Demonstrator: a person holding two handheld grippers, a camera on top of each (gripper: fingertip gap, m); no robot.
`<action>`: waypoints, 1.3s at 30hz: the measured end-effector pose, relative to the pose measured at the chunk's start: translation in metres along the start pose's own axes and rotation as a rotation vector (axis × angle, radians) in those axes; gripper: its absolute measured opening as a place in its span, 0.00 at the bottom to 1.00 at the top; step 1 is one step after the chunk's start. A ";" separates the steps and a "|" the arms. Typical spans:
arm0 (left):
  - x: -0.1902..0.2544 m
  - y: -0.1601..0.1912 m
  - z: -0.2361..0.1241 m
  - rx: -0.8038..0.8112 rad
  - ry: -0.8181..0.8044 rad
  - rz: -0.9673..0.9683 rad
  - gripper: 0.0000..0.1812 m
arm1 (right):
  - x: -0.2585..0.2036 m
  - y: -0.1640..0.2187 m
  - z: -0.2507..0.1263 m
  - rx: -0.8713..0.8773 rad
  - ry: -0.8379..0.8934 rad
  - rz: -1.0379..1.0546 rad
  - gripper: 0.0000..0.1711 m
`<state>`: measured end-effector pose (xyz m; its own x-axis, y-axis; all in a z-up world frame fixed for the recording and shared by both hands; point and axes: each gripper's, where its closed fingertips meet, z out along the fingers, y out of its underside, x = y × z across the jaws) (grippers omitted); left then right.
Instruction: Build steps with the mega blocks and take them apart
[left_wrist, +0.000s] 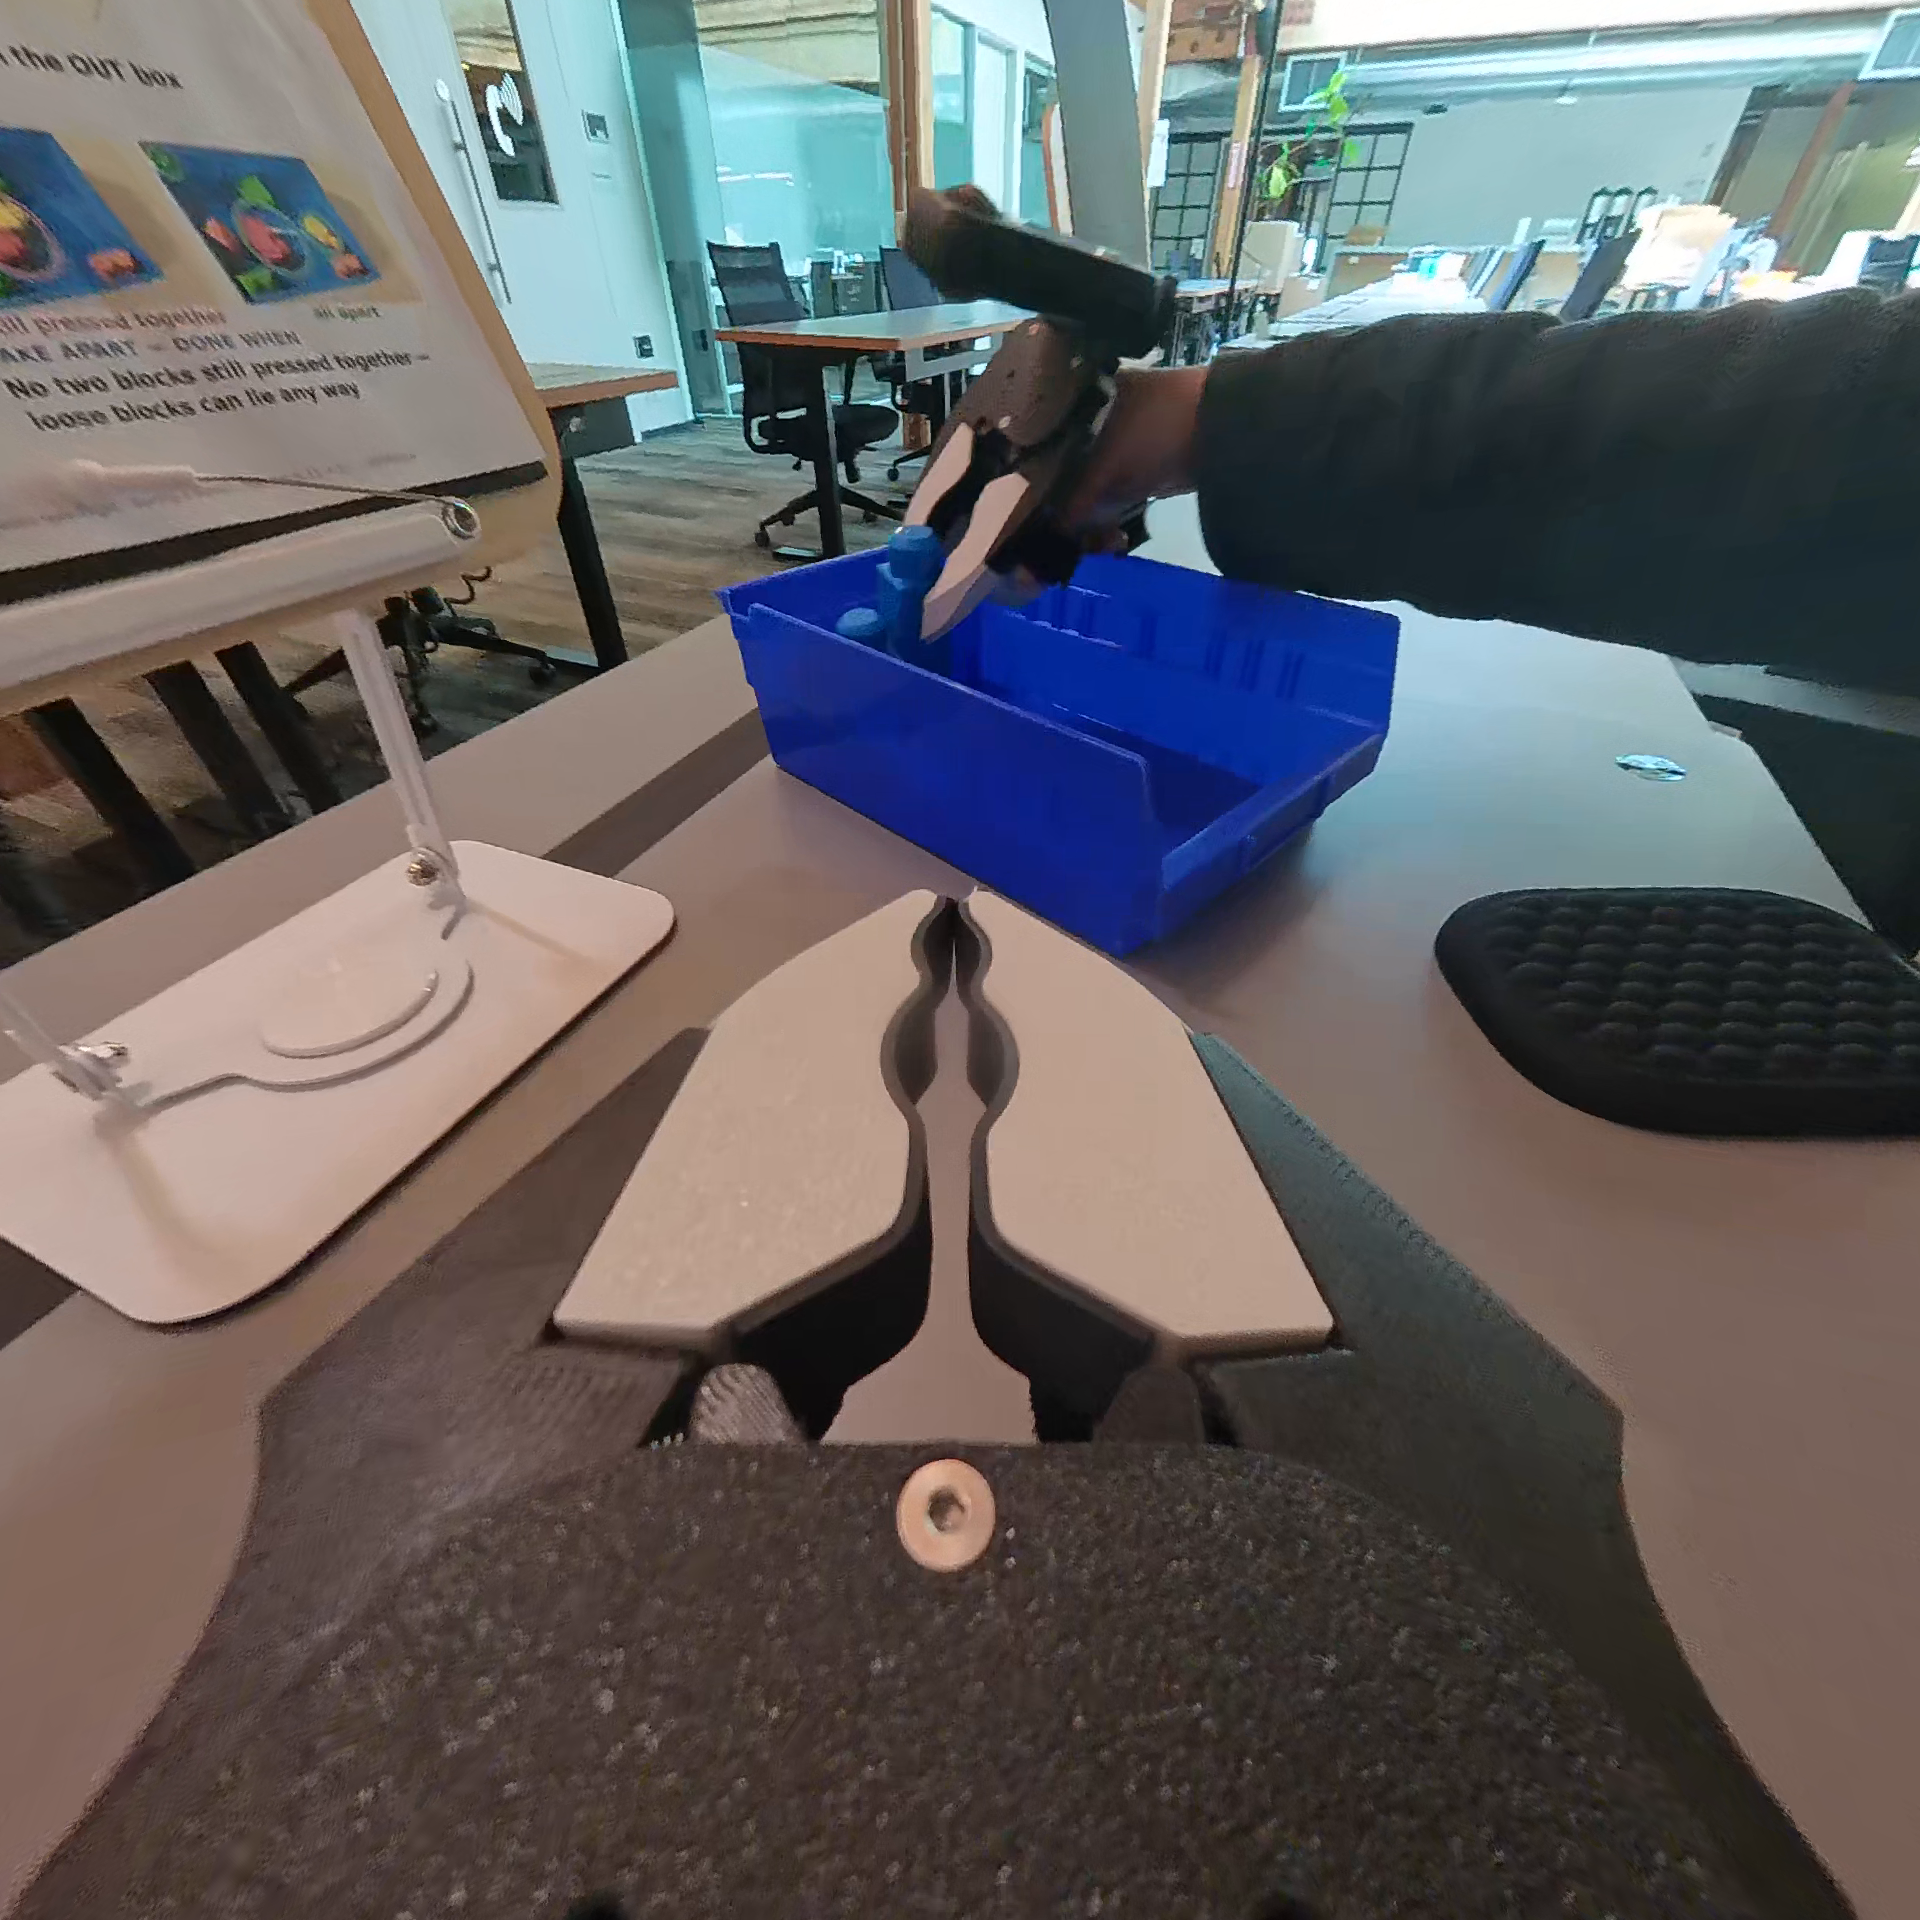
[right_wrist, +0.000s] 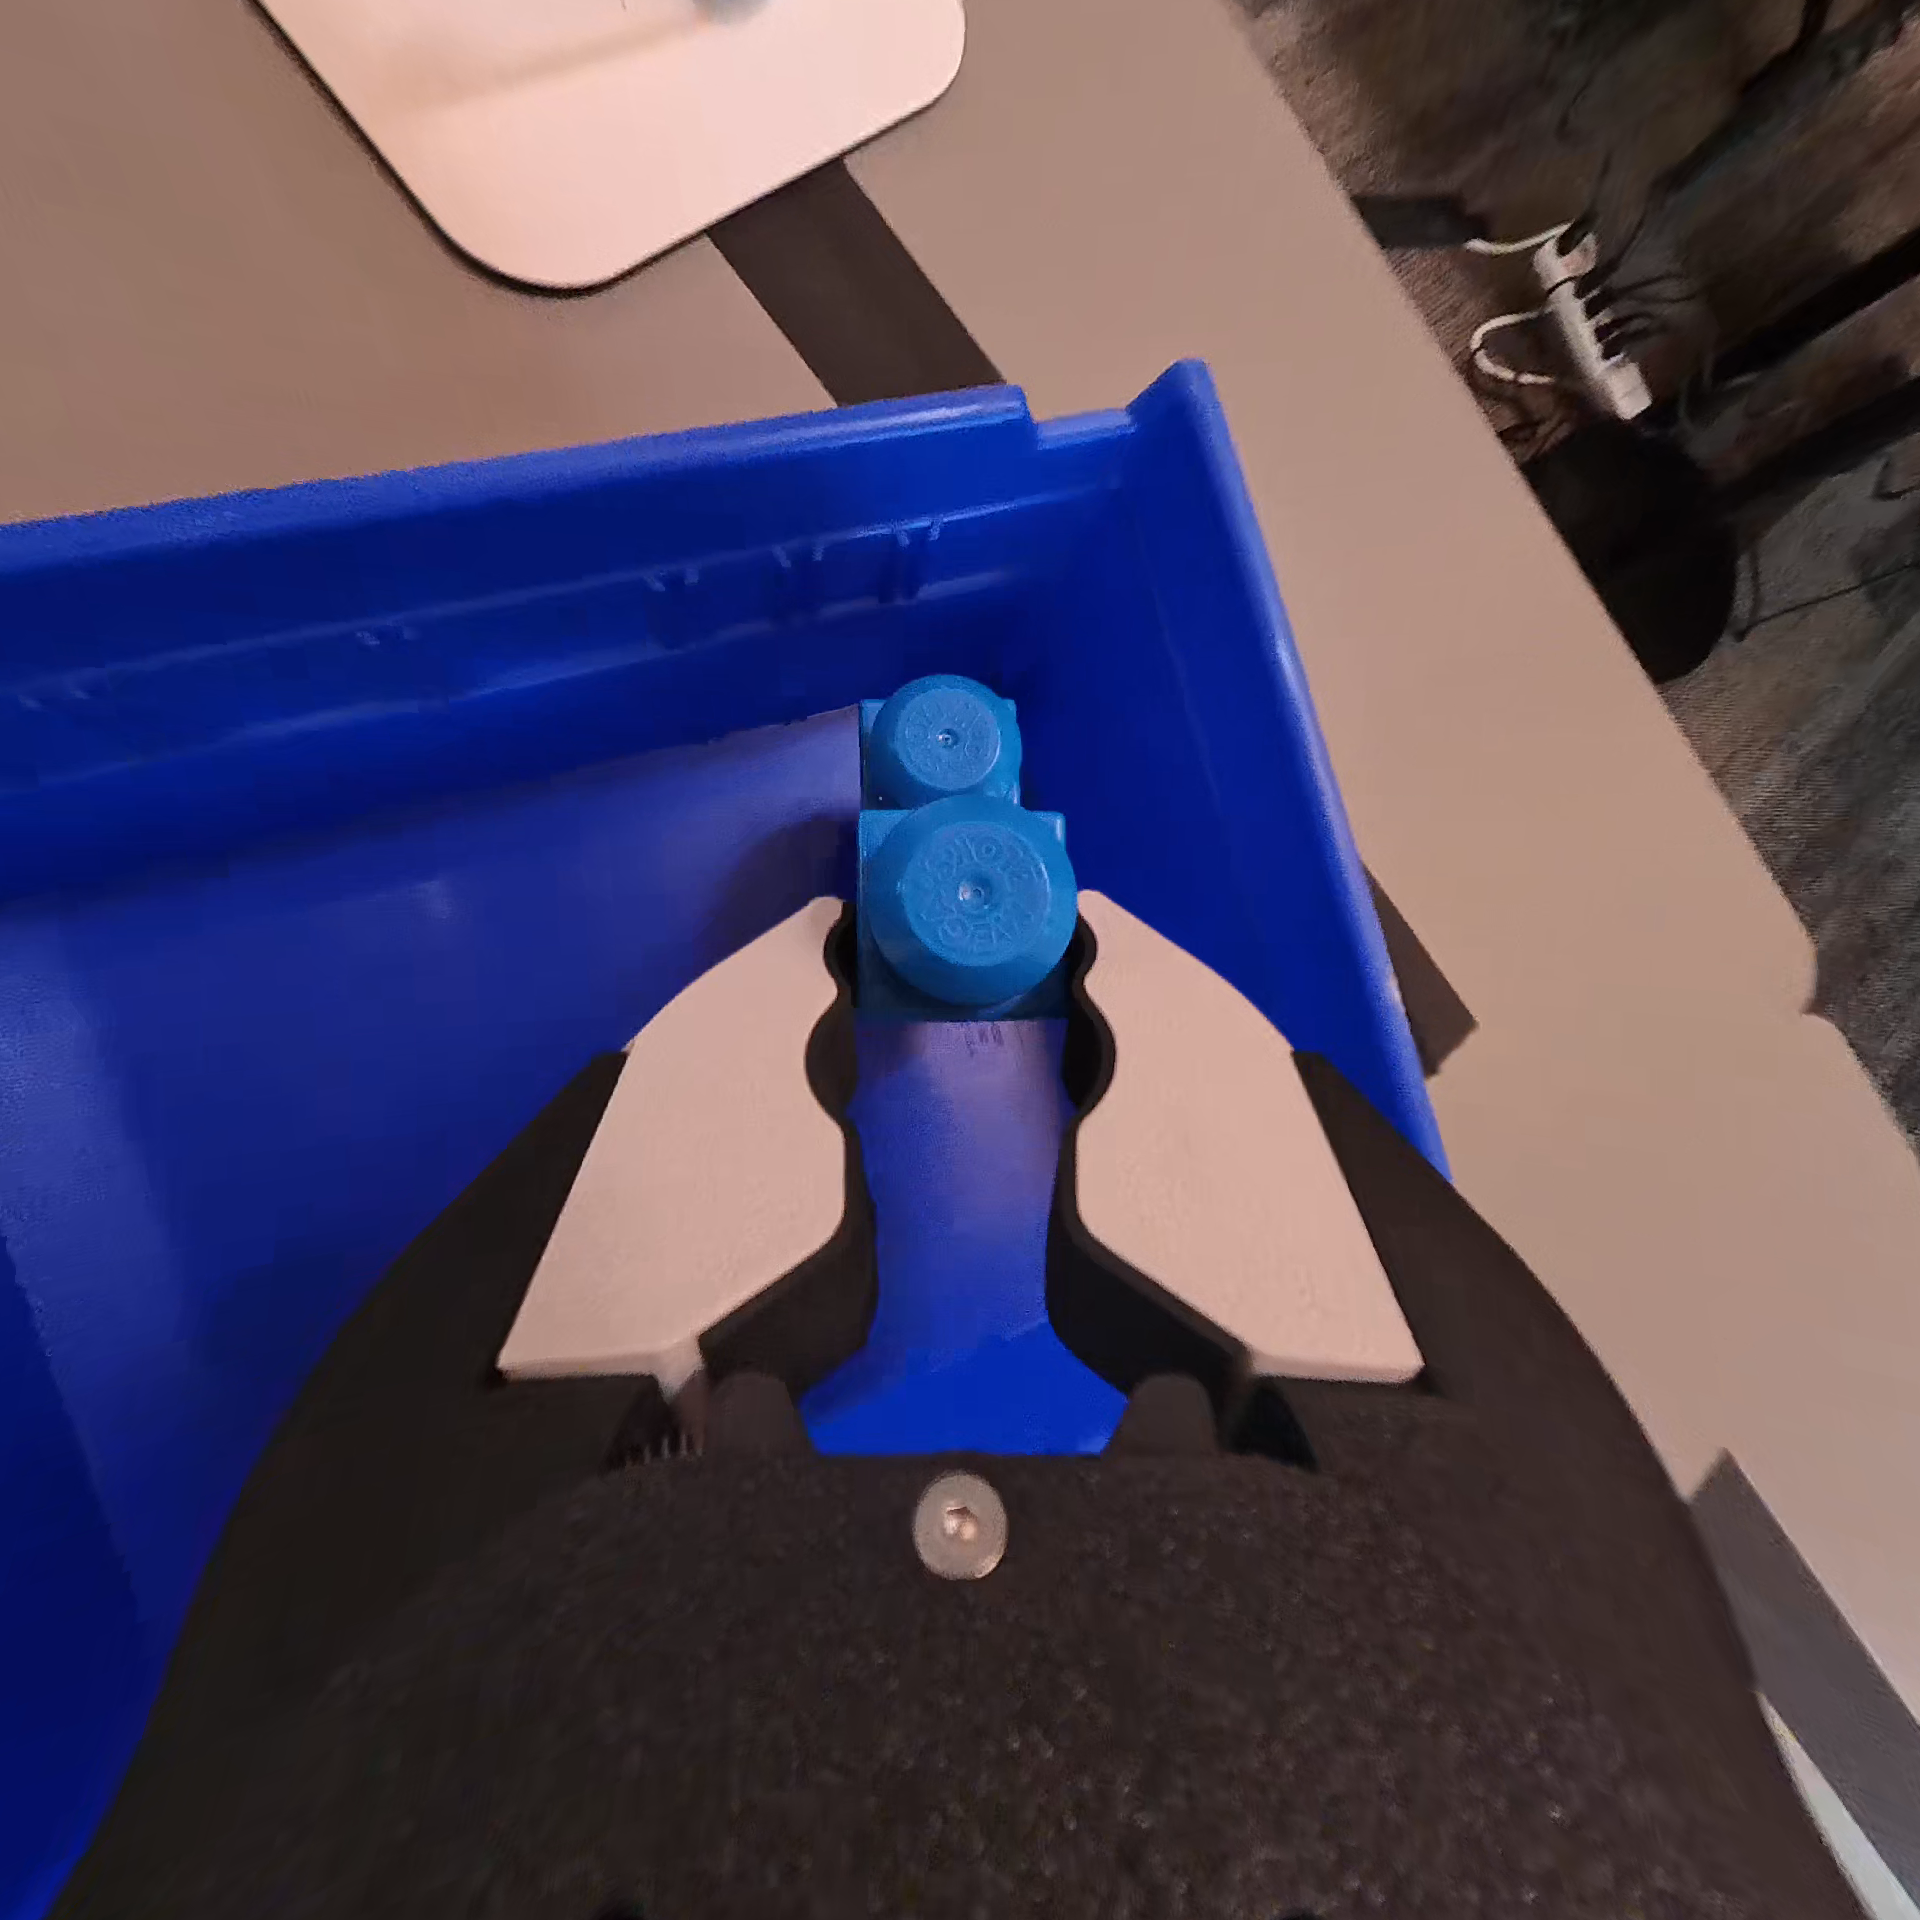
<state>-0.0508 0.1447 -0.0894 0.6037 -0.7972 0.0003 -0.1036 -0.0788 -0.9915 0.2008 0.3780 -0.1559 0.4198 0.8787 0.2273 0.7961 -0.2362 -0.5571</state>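
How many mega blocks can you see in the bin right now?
2, both blue, in the far corner of the blue bin: the upper block, gripped by the right gripper, and a lower one beside it. Others may be hidden behind the bin walls.

Each tool has 2 pale grey, wedge-shaped fingers (left_wrist: 769, 1132) with wavy black inner pads, set in a speckled black body with 1 silver hex screw (left_wrist: 945, 1512). The person's right arm wears a dark sleeve (left_wrist: 1538, 468).
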 end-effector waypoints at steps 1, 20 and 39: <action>0.001 0.002 0.001 -0.006 0.006 -0.002 0.00 | 0.000 0.001 0.007 -0.008 -0.006 -0.009 0.21; -0.003 0.017 0.008 -0.033 0.010 -0.032 0.00 | 0.009 -0.001 0.040 -0.071 -0.049 -0.065 0.26; 0.000 0.019 0.009 -0.044 0.024 -0.041 0.00 | 0.020 -0.009 0.025 -0.170 0.062 -0.261 0.22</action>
<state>-0.0453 0.1489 -0.1093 0.5887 -0.8071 0.0443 -0.1145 -0.1375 -0.9839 0.1914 0.4076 -0.1666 0.2137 0.8928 0.3965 0.9396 -0.0769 -0.3334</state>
